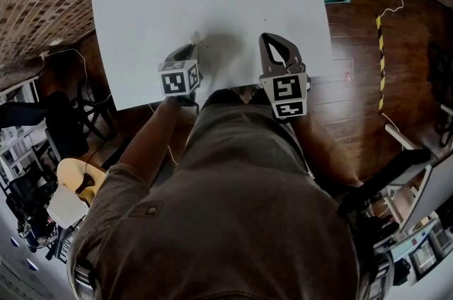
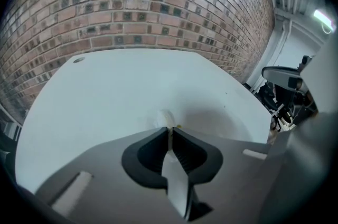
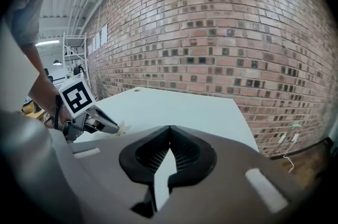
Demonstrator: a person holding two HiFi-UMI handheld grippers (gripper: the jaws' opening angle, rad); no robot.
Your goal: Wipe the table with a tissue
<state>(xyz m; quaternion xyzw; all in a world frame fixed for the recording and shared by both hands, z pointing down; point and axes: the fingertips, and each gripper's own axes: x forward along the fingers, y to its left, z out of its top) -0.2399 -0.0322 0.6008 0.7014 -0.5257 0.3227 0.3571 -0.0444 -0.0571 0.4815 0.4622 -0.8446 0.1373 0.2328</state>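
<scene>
Left gripper [image 2: 170, 129] right up front, jaws clenched tight on a small wad of tissue [image 2: 165, 118], with just a nub poking past the tips and pressed to the white table [image 2: 105, 91]. A tiny yellowish speck [image 2: 179, 126] sits just beside that nub. Over on the other side, the right gripper [image 3: 169, 128] hovers above the table's near edge, jaws closed on nothing, doing no work at the moment.

Now the danger, as I read it: so little tissue shows that a hard drag could pull it out of the pinch or tear it. Tilt too low and the bare jaw tips scrape the table instead of wiping. A sweep to the right could also knock into the idle gripper nearby.
</scene>
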